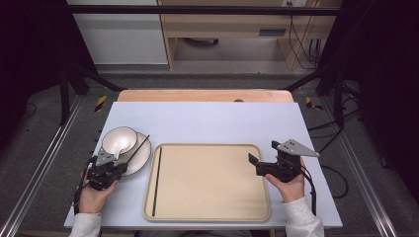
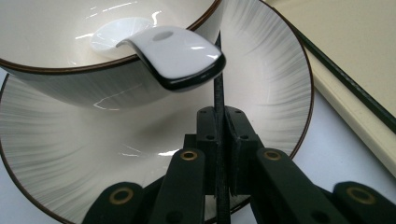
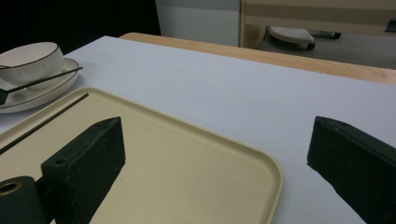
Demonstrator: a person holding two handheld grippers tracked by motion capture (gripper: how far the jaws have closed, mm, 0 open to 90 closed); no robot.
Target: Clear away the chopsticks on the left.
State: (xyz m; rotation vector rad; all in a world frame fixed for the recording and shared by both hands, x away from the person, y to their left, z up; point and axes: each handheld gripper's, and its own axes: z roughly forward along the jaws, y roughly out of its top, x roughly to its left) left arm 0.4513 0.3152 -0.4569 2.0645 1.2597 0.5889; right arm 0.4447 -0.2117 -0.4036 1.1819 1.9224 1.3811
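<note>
While the left gripper (image 1: 109, 168) sits at the near edge of the plate (image 1: 141, 159), its fingers (image 2: 205, 140) are pressed together on 1 black chopstick (image 1: 138, 149), which slants up and away over the plate's rim. A white bowl (image 1: 119, 140) rests on the plate, and a white spoon (image 2: 177, 53) with a dark edge lies in the bowl, its handle hanging over the bowl's rim just above the pinched chopstick. Just right of the plate lies a beige tray (image 1: 207, 180) on the pale table (image 1: 222, 123); a second chopstick (image 1: 157, 180) lies flat along the tray's left side. At the tray's right edge, the right gripper (image 1: 263, 159) is held in a hand (image 1: 289, 185), its fingers (image 3: 88, 161) spread wide apart with nothing between them.
</note>
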